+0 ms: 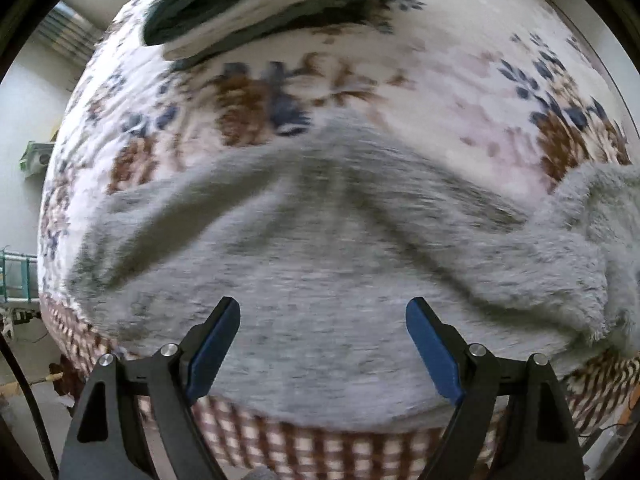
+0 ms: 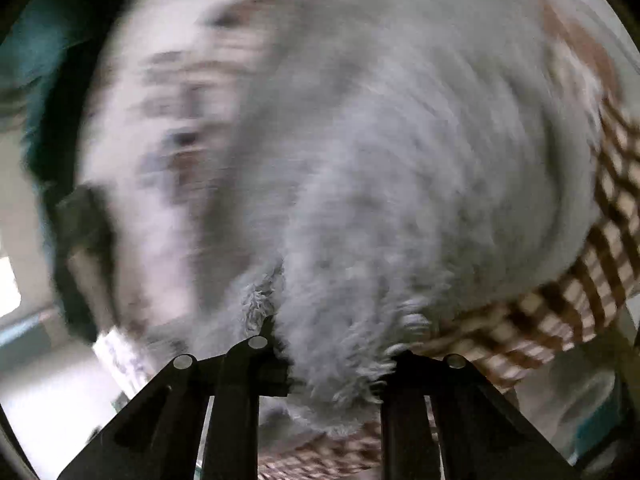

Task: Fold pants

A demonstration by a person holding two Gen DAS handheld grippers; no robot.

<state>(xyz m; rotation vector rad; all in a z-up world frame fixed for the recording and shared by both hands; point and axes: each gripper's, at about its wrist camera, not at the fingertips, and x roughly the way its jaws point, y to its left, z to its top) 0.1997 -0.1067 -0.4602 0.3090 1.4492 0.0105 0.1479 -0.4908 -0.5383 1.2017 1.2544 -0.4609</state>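
Grey fluffy pants (image 1: 320, 240) lie spread over a floral blanket, creased into ridges that fan out from the middle. My left gripper (image 1: 323, 304) hovers above their near part, its blue pads (image 1: 214, 344) wide apart and holding nothing. At the right edge of that view a part of the pants (image 1: 600, 208) bunches upward. The right wrist view is blurred. There the grey pants (image 2: 400, 160) fill the frame, and a tuft of the fleece is gathered into my right gripper (image 2: 336, 360), covering its fingertips.
The floral blanket (image 1: 460, 80) covers a bed and has a brown checked border (image 1: 320, 452) along the near edge. A folded dark green and white pile (image 1: 256, 4) sits at the far side. Floor and clutter lie beyond the bed's left edge.
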